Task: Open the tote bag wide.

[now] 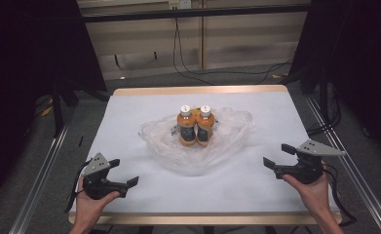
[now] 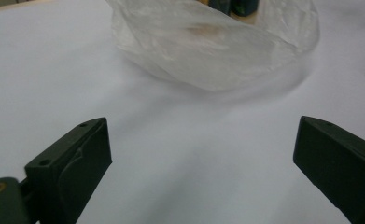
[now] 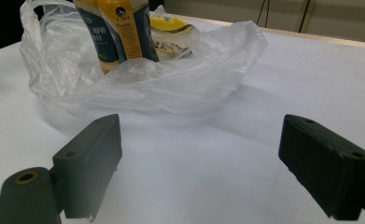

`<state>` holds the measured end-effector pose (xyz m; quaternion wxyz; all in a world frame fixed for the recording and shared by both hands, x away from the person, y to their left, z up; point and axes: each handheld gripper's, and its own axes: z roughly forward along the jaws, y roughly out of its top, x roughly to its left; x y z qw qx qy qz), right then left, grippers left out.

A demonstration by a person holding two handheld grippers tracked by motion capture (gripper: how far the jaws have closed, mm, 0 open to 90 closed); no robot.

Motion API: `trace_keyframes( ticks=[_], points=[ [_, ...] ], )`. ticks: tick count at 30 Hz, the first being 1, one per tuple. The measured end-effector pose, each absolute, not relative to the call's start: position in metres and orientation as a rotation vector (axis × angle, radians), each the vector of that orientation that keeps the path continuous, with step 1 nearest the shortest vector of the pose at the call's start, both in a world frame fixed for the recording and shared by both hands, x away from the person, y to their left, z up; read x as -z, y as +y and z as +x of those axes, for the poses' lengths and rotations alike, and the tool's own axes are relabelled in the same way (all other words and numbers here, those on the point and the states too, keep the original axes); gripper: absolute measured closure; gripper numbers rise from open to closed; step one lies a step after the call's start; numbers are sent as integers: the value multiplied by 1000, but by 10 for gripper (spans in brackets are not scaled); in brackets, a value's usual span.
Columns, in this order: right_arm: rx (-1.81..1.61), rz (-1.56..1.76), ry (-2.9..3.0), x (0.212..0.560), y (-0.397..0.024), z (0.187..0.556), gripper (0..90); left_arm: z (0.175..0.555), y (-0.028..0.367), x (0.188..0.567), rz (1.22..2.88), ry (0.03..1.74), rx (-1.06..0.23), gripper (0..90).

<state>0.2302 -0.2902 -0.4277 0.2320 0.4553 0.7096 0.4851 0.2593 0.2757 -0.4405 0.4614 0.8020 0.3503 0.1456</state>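
While both hand-held grippers rest near the front of the white-covered table (image 1: 129,105), a crumpled clear plastic bag (image 1: 232,129) lies open at the table's middle, between and beyond them. Two upright orange drink bottles with white caps and dark labels (image 1: 196,126) stand touching side by side inside the bag, whose film bunches low around their bases. In the right gripper view, a flat yellow packet (image 3: 171,25) lies in the bag just behind the bottles. The left gripper (image 1: 124,173), held in the person's left hand (image 1: 93,202) at the front left corner, has its black jaws spread wide, with only bare table surface between them; the bag lies ahead of it, well apart. The right gripper (image 1: 278,156), held in the right hand (image 1: 314,192) at the front right edge, likewise has its jaws spread wide and pinches nothing; it points toward the bag, near it but clear of the film.
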Motion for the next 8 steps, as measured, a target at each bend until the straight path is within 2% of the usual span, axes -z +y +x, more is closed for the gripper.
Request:
trace_keyframes(
  ticks=[8],
  points=[
    [-1308, 1286, 1917, 437, -294, 215, 121, 249, 282, 444, 1917, 857, -352, 27]
  ],
)
